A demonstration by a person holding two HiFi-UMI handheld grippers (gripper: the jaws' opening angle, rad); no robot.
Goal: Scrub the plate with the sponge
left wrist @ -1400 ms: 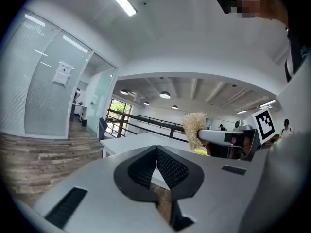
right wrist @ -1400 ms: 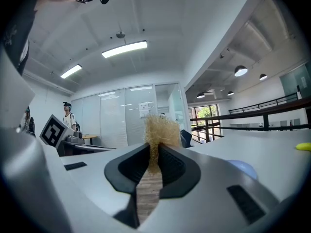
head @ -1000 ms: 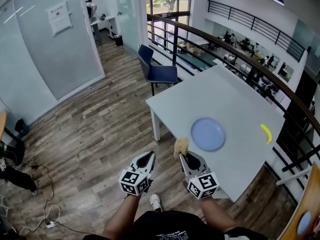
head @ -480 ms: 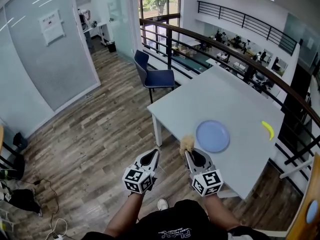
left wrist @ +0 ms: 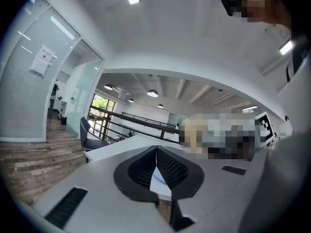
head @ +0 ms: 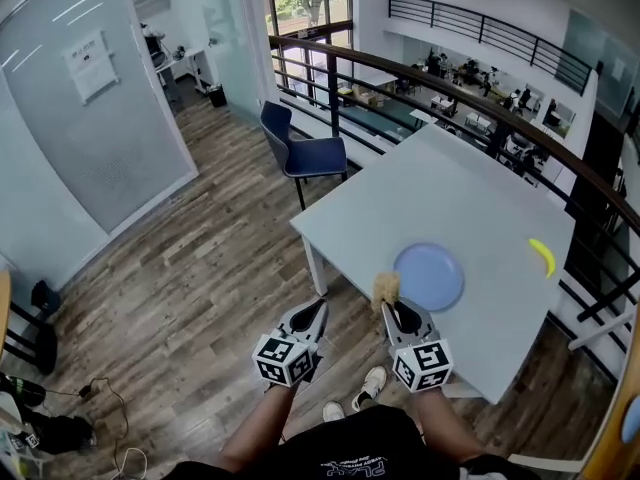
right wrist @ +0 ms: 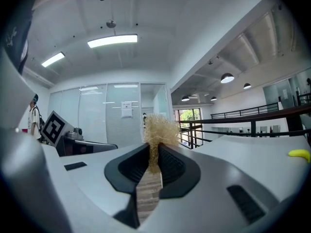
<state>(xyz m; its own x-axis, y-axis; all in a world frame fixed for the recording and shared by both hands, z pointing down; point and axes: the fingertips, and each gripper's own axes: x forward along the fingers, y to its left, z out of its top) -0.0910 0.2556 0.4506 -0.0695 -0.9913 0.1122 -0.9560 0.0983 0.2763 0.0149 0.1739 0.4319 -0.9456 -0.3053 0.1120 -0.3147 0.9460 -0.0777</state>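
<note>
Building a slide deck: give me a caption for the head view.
Right claw grips a sponge near the blue plate on a grey table; left claw shut.

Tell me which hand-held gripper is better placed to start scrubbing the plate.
The right hand-held gripper: it is shut on the sponge, close beside the blue plate. The left hand-held gripper is shut on nothing and sits farther from it.

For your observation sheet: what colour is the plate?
Pale blue plate, clearest in the head view.
</note>
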